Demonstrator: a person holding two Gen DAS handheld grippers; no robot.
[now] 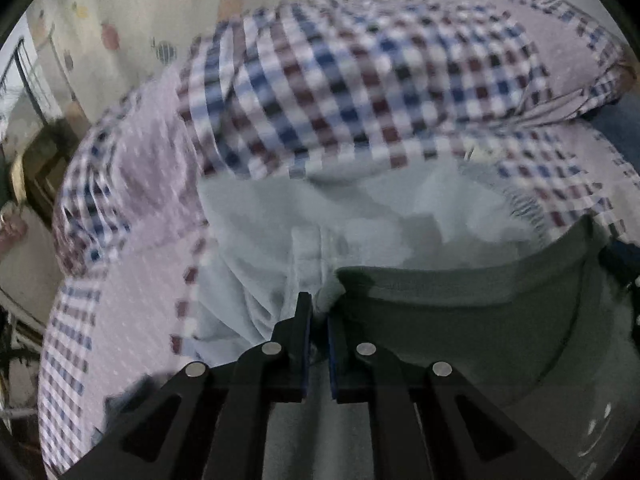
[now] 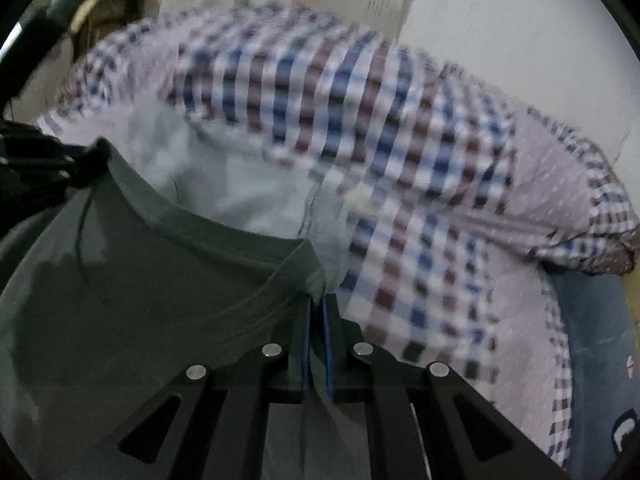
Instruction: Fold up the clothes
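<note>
A: What is the left gripper (image 1: 319,316) doing?

B: Its two black fingers stand close together with grey-green cloth pinched between the blue pads. That cloth is a dark green garment (image 1: 460,320), and the gripper has it by a corner of the upper edge.

A: And the right gripper (image 2: 319,312)?

B: Much the same. Its fingers are nearly together, clamped on the opposite corner of the same green garment (image 2: 140,300), where a ribbed hem folds over just ahead of the tips.

A: So where does the garment sit relative to each one?

B: From the left gripper it spreads away to the right and hangs below; from the right gripper it spreads to the left and below. The top edge runs between the two in a shallow sagging curve, so it is held by both corners.

A: Can either camera see the other gripper?

B: In the right wrist view a black shape meets the garment's far corner at the left edge, but it is too dark to say more.

A: What lies ahead of the grippers?

B: A pale light-blue garment (image 1: 360,216) just beyond the fingertips, crumpled. Past that a checked quilt (image 1: 360,80) in blue, maroon and white, with a lilac dotted lining, heaped on a bed. Both views are blurred.

A: Anything farther?

B: A pale wall with small printed shapes (image 1: 112,36) behind the quilt, and, right of the right gripper, a dark blue sheet (image 2: 592,320).
</note>
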